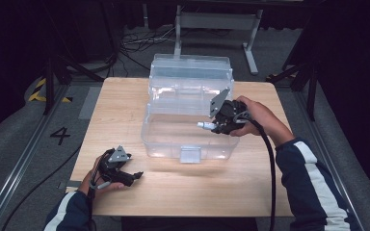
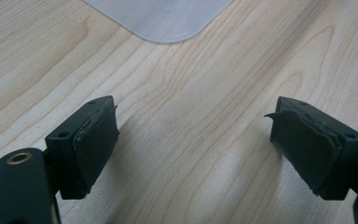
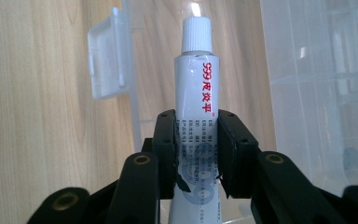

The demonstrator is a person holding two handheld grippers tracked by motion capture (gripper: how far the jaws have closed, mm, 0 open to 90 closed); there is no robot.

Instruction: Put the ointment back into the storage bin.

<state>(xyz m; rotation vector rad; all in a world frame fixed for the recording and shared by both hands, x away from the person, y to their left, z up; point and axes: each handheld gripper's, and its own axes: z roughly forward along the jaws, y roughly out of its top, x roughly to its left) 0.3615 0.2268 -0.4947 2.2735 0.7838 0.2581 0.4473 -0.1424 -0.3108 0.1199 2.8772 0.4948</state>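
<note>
Light wooden table [image 1: 125, 108]; clear plastic box [image 1: 188, 130], lid open, stands on far middle.

table [image 1: 125, 106]: matt wood grain | box [image 1: 173, 139]: clear glossy plastic | tube [image 3: 198, 93]: glossy white

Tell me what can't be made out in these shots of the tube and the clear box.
- Tube, right gripper view: its lower end is covered by the right gripper jaws; the small print is too fine to read.
- Tube, high view: too small to read; the gripper and hand cover its body.
- Clear box, left gripper view: cut off by the top edge.
- Clear box floor, high view: glare blurs it.
</note>
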